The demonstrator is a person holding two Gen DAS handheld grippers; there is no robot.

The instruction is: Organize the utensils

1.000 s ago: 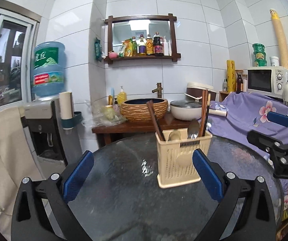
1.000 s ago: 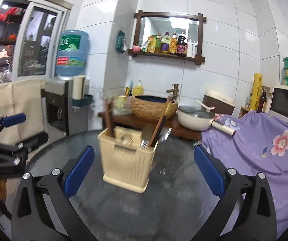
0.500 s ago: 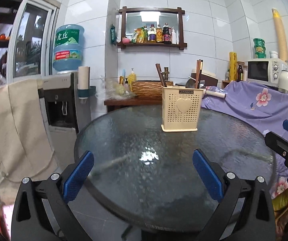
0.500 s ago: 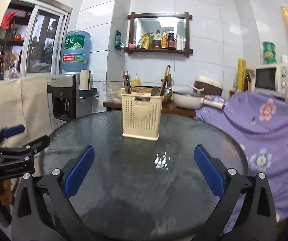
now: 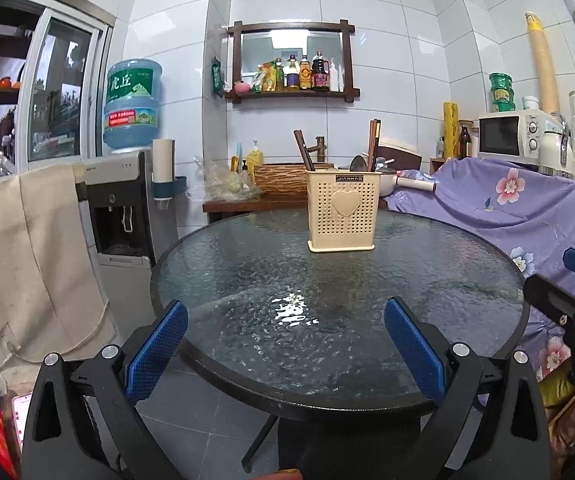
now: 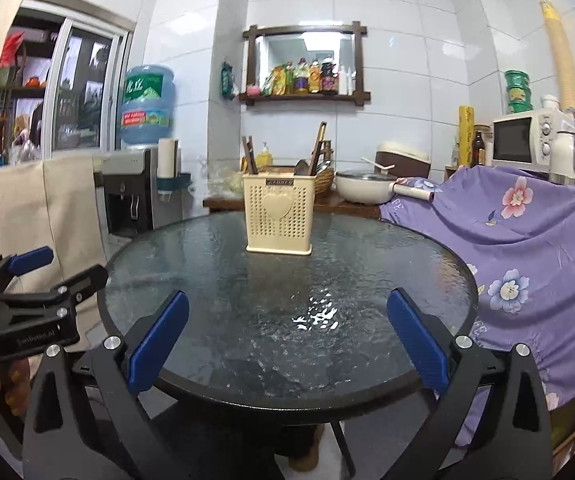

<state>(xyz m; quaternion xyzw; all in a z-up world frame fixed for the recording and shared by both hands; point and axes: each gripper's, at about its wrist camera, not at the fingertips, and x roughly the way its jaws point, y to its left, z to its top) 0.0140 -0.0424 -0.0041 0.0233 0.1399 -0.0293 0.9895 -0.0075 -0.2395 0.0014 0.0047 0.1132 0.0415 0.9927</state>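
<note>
A cream perforated utensil holder (image 5: 343, 211) with a heart on its front stands upright on the far side of the round glass table (image 5: 247, 280). Dark chopsticks (image 5: 373, 145) and spoons (image 5: 358, 163) stick out of its top. It also shows in the right wrist view (image 6: 279, 214) with chopsticks (image 6: 319, 145) in it. My left gripper (image 5: 285, 344) is open and empty, held back at the table's near edge. My right gripper (image 6: 285, 342) is open and empty, also at the near edge. Each gripper shows at the side of the other's view.
A water dispenser (image 5: 127, 184) stands to the left. A wooden counter (image 5: 247, 205) with a woven basin (image 5: 283, 178) and a pot (image 6: 361, 188) is behind the table. A purple flowered cloth (image 5: 519, 208) covers furniture on the right, with a microwave (image 5: 511, 138) behind.
Both grippers have pulled back and down from close above the holder to the table's near edge. The holder now looks small and far. Both stay open and empty.
</note>
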